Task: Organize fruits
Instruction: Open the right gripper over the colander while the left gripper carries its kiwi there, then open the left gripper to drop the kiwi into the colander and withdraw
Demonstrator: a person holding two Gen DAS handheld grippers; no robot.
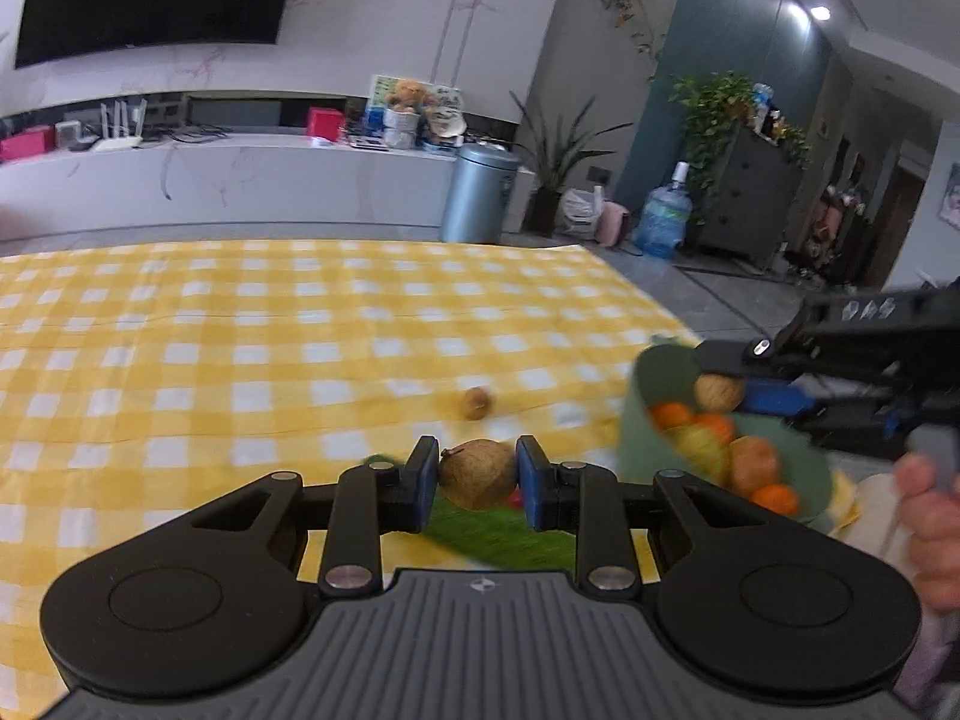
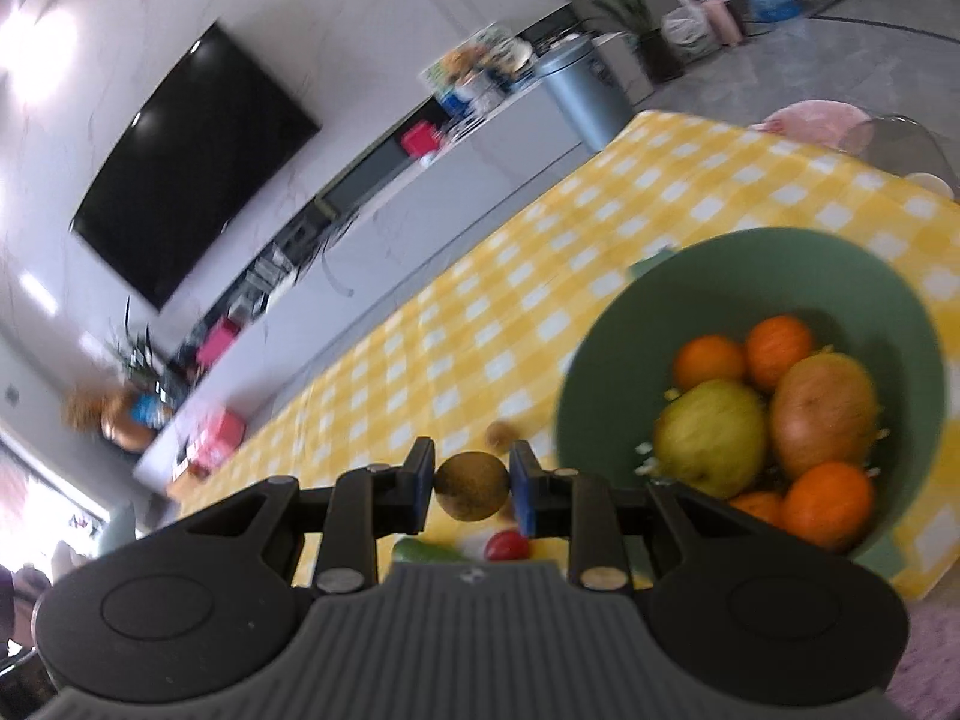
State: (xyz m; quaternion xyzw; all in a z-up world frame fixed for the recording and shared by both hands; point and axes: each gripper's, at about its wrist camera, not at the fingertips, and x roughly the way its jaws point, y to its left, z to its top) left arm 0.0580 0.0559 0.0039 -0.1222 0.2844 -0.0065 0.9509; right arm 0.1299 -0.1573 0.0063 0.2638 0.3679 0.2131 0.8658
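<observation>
Left gripper [image 1: 477,483] clamped on a small brown fruit [image 1: 478,474], lifted clear of the checked cloth [image 1: 240,330] for carrying. Right gripper [image 2: 471,483] likewise pinching a second brown fruit [image 2: 472,486], just left of the green bowl [image 2: 606,312] (already holding oranges, probably an apple). One loose fruit [image 1: 477,403] ahead, beyond the fingertips.

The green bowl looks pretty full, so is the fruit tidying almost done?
Nearly. The green bowl already holds oranges, an apple and a mango. The left gripper is shut on a brown kiwi, and the right gripper on another kiwi. One small brown fruit is left on the tablecloth.
</observation>
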